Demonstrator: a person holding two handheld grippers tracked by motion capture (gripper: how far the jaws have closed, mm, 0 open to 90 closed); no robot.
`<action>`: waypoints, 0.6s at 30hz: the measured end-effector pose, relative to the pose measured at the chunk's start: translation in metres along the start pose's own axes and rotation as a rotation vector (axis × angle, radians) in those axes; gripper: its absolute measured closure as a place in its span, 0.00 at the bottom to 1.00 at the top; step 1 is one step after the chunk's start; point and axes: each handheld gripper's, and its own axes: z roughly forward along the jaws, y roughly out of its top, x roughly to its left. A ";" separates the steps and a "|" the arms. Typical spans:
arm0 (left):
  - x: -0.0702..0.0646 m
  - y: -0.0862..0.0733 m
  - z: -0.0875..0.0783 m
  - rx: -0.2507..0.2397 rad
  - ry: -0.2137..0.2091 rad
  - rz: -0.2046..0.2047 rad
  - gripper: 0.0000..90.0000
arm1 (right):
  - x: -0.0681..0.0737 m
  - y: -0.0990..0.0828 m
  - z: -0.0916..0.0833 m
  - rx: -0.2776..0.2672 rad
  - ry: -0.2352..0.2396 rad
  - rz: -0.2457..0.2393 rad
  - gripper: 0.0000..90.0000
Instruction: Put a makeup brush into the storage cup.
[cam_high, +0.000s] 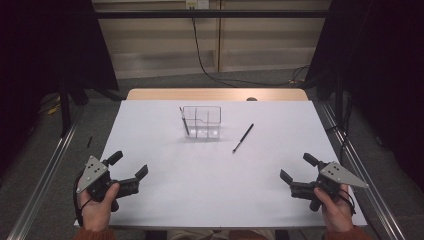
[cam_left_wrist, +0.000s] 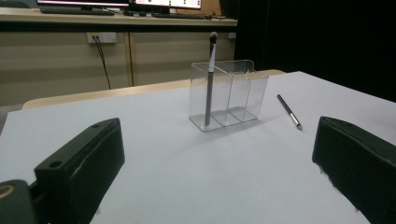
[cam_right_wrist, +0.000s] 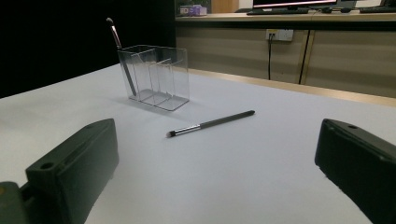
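Toward the far middle of the white desk (cam_high: 165, 200) we saw a clear acrylic organizer (cam_high: 202, 122) with several compartments, standing upright and set well back from the far edge. We could read no brand, label or writing on it, nor on anything else on the desk. One makeup brush (cam_left_wrist: 208, 79) stood in the organizer's left end compartment, leaning a little, its dark bristle head up above the rim. A second brush (cam_high: 243, 137) lay flat on the bare desk just to the right of the organizer, apart from it; it was slim and dark-handled with a silver ferrule, and its bristle tip pointed toward the near edge, as the right gripper view (cam_right_wrist: 210, 124) showed.

Open desk lay all around that loose brush, and the whole near half was bare white surface. Our left tool (cam_high: 131, 165) rested near the near left corner, its jaws spread wide and holding nothing. Our right tool (cam_high: 298, 167) sat near the near right corner, jaws likewise wide apart and empty. Both tools were well apart from the brushes and the organizer, each held in a hand at the near edge.
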 end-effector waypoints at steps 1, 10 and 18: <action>-0.001 -0.001 -0.001 0.002 0.004 0.001 0.02 | 0.000 0.000 0.000 0.000 -0.001 0.000 0.00; 0.000 -0.006 -0.005 0.000 -0.003 -0.014 0.03 | 0.000 0.000 0.000 0.000 -0.001 -0.002 0.00; -0.001 -0.005 -0.005 0.003 0.002 -0.004 0.03 | -0.001 0.000 -0.002 -0.005 0.001 -0.005 0.00</action>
